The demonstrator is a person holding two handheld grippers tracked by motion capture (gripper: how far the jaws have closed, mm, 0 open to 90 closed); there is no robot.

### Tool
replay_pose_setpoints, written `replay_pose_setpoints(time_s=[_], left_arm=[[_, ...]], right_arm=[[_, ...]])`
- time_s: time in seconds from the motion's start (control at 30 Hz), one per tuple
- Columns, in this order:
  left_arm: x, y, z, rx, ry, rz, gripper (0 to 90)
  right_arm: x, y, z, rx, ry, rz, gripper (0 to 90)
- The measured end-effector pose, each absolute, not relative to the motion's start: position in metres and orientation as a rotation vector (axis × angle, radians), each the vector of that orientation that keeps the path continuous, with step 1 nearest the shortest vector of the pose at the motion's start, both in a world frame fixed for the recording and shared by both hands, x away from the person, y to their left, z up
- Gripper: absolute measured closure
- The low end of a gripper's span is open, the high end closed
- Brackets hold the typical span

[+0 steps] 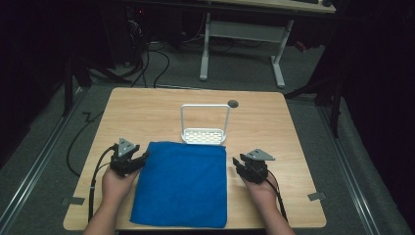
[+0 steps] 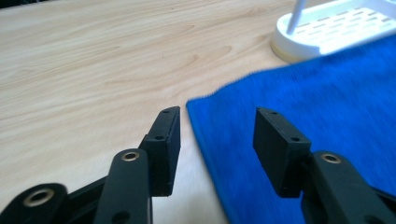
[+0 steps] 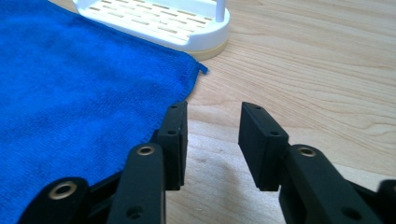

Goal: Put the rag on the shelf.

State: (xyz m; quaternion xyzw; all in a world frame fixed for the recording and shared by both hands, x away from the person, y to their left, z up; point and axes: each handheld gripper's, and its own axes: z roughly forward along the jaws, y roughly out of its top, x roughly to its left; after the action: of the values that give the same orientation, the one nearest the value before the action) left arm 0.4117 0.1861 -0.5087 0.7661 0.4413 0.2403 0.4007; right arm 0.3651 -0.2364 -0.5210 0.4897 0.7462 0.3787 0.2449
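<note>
A blue towel lies flat on the wooden table, its far edge against a white slotted rack with a tall loop handle. My left gripper sits at the towel's far left corner. In the left gripper view its jaws stand open above that corner of the towel, with the rack beyond. My right gripper is beside the towel's right edge. Seen in the right gripper view, it is open over bare wood, one jaw just at the edge of the towel.
A dark round grommet sits in the tabletop behind the rack. Bare wood lies to the left, to the right and at the back of the table. Beyond the table stand a white desk frame and floor cables.
</note>
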Motion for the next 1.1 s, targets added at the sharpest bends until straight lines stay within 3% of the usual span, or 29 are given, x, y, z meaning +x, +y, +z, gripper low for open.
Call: replay_pose_setpoints(time_s=[0.37, 0.7, 1.03, 1.1], left_arm=[[0.465, 0.165, -0.524, 1.983, 1.171, 0.489, 51.6], [0.463, 0.173, -0.532, 2.021, 1.230, 0.514, 52.8], [0.457, 0.174, -0.534, 2.044, 1.162, 0.487, 53.0], [0.455, 0.173, -0.534, 2.042, 1.151, 0.483, 56.3]], right_arm=[[0.388, -0.235, -0.517, 1.436, 2.021, 1.042, 56.1], [0.401, -0.221, -0.515, 1.439, 2.040, 1.028, 55.4], [0.406, -0.208, -0.515, 1.416, 2.066, 1.031, 55.5], [0.406, -0.207, -0.516, 1.409, 2.070, 1.023, 55.5]])
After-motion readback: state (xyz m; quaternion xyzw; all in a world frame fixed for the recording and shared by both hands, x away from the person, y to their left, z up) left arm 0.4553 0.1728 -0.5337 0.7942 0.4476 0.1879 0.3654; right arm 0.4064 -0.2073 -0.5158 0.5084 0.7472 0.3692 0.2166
